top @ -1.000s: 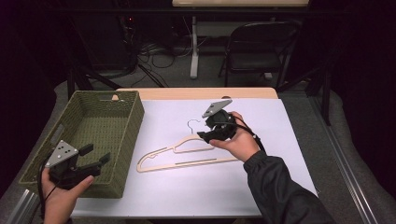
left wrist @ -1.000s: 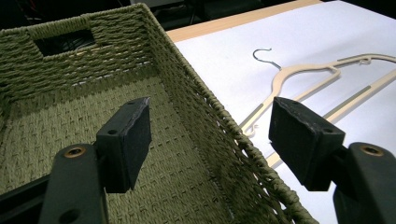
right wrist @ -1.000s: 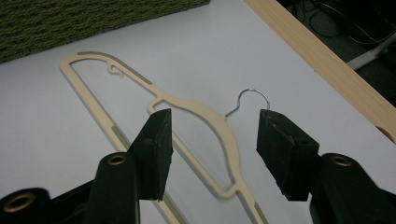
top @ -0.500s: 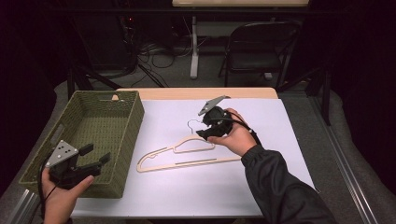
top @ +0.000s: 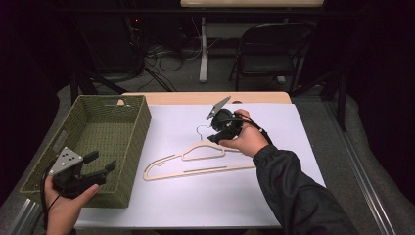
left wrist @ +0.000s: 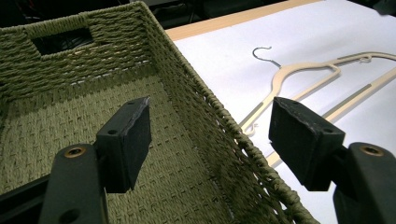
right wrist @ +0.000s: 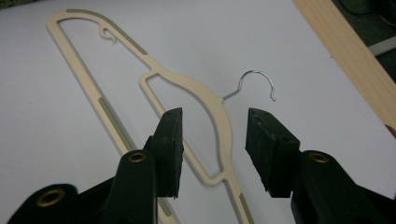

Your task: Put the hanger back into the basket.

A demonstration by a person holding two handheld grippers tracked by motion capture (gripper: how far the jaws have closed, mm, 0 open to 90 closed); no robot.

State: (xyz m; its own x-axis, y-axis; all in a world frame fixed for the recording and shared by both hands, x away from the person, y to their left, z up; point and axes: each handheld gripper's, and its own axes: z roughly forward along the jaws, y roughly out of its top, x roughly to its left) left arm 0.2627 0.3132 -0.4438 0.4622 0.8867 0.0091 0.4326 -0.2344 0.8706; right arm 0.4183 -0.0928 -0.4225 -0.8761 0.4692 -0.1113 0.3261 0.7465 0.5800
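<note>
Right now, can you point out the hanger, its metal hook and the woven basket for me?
hanger (right wrist: 219, 112): right gripper view, on the cream shoulder near the neck.
metal hook (right wrist: 256, 73): right gripper view, on the top of the wire curve.
woven basket (top: 142, 125): high view, on its right-hand wall.

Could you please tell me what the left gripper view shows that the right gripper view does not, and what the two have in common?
The left gripper view alone takes in the woven basket, with the left gripper open above its near wall. The right gripper view alone takes in the table's bare wooden edge, with the right gripper open either side of the hanger's neck. Both share the cream hanger with its metal hook, lying flat on the white tabletop.
</note>
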